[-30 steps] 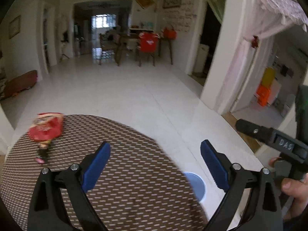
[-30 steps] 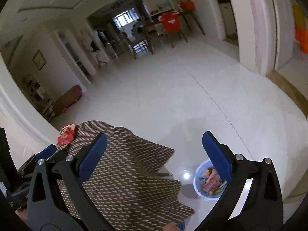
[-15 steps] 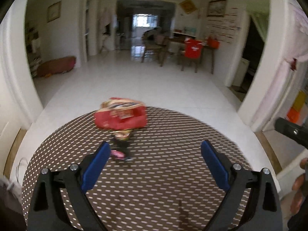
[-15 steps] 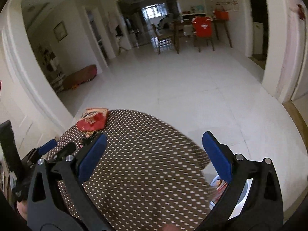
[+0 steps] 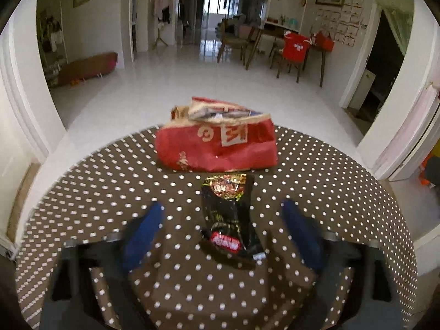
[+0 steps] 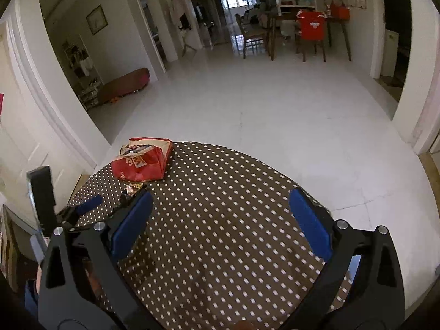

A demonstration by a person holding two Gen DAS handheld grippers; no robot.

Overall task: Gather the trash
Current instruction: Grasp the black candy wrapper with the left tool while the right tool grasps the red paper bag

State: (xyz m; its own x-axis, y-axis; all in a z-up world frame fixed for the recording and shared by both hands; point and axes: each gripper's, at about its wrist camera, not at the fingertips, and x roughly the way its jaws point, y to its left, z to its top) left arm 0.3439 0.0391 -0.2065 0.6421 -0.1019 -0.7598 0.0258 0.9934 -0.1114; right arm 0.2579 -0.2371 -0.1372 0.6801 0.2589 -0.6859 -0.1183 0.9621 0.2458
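Round table (image 5: 343, 192), brown polka-dot cloth, white tiled floor (image 6: 261, 104) beyond. Red snack bag (image 5: 217, 143) crumpled at table's far edge. Black wrapper (image 5: 231, 217) lies flat just near of it, touching or nearly so. Left gripper (image 5: 221, 229) blurred; jaws have just been closing, wrapper between them, pads not yet on it. Right gripper (image 6: 220, 225) over bare cloth to the right, jaws wide apart, holding nothing.

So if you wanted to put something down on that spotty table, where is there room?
Most of the dotted tablecloth is bare: the whole stretch right of the red bag, out to the far edge. It is crowded only at the left, where the black wrapper lies just in front of the bag, between the left gripper pads.
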